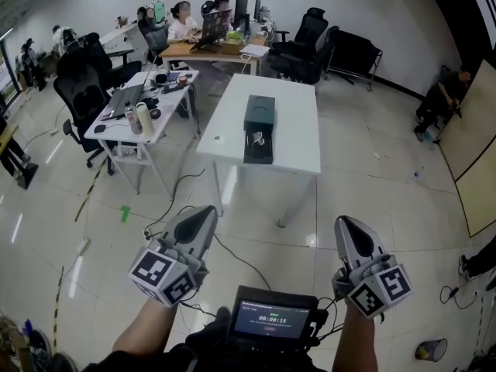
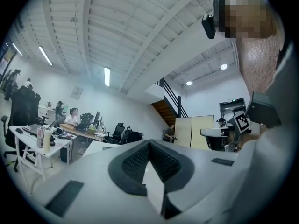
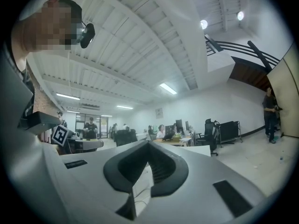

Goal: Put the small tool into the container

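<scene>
The person held both claws low above the floor [image 1: 403, 200], well apart from the white counter [image 1: 298, 149]. The left claw [image 1: 204, 215] was pressed together and empty, and so was the right claw [image 1: 346, 226]. The dark container [image 1: 260, 108] sat on that counter. A small pale thing [image 1: 258, 139] lay in its open front part, too small to identify.

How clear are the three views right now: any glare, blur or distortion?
Head view: evenly lit and sharp, lamp glare on the floor, container small but legible. Left gripper view: heavy fisheye, dark corners, left gripper close and soft. Right gripper view: the same.
</scene>
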Available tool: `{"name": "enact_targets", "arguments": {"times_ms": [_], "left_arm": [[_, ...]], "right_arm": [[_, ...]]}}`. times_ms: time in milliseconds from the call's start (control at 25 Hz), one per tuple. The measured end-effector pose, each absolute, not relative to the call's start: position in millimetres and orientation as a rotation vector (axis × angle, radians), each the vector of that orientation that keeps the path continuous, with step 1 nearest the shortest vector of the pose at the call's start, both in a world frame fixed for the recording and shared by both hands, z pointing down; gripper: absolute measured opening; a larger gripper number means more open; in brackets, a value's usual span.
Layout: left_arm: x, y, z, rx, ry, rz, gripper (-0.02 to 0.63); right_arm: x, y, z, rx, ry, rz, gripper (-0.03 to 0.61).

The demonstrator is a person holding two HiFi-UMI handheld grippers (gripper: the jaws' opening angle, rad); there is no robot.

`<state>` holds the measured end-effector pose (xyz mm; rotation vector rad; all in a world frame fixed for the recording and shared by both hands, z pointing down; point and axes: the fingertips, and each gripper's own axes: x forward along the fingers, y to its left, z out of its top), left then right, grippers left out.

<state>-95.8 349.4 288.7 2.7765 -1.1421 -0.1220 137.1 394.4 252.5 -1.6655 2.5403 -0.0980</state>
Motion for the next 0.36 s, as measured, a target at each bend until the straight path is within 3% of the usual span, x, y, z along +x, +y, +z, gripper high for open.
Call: {"name": "enact_targets", "arguments": {"times_ms": [360], "left_arm": [[-86.2, 351.7, 291.9, 2.786, -1.144, -0.119, 0.012]], "right_arm": [[143.6, 392.9, 257.3, -1.650, 2.557, -0.077, 0.018]]}}
